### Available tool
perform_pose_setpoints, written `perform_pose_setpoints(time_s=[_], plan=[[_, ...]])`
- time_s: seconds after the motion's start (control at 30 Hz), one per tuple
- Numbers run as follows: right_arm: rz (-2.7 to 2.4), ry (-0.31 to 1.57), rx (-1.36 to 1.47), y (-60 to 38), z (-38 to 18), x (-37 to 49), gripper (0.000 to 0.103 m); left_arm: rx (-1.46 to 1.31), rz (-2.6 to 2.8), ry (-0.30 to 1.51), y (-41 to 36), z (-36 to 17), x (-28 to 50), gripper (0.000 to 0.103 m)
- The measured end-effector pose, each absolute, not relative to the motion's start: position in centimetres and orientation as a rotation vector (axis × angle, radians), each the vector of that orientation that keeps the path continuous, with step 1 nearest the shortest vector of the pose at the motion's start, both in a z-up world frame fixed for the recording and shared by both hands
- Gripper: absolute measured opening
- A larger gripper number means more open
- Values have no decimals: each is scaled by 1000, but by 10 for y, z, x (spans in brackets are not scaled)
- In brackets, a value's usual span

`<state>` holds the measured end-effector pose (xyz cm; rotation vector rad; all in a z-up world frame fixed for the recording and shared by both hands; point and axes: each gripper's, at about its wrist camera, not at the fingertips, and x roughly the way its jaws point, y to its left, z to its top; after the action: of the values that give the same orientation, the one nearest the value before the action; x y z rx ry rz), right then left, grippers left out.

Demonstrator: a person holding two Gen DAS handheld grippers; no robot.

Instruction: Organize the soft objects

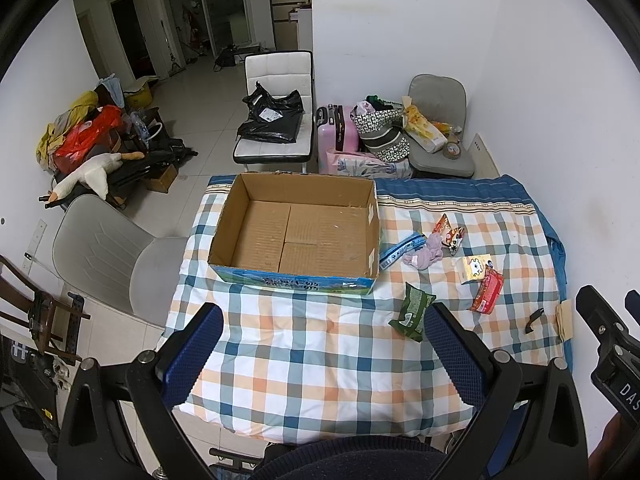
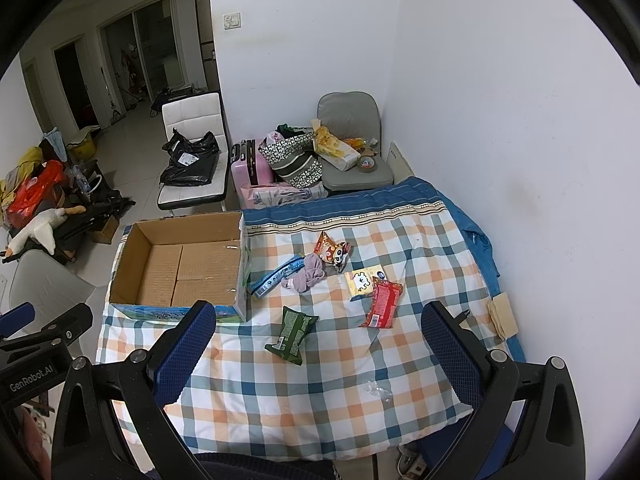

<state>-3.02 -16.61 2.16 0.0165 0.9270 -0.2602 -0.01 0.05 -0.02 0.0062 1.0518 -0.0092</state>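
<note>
Two blue-padded grippers, left (image 1: 324,344) and right (image 2: 316,344), are held spread wide and empty above a plaid quilt (image 2: 320,392). Ahead of the right gripper, a green snack packet (image 2: 291,334), red wrapper (image 2: 381,305) and mauve cloth bundle (image 2: 304,276) are scattered; an open cardboard box (image 1: 296,232) is seen ahead of the left.

Lived-in home, a tiled living space: checked quilt (image 2: 304,392) spread over a table, white padded chair (image 1: 276,108) bearing a black plastic bag (image 1: 272,116), pink hard-shell suitcase (image 1: 338,130), plush white goose (image 1: 90,174) among heaped clothes.
</note>
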Motion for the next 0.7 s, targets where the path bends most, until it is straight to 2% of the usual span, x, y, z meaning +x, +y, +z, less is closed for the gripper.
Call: perform_pose_setpoints(time_s=[0.7], plan=[[-259,924,16,-166,22,-30,103,5,-11,1051,1,0,0,103]])
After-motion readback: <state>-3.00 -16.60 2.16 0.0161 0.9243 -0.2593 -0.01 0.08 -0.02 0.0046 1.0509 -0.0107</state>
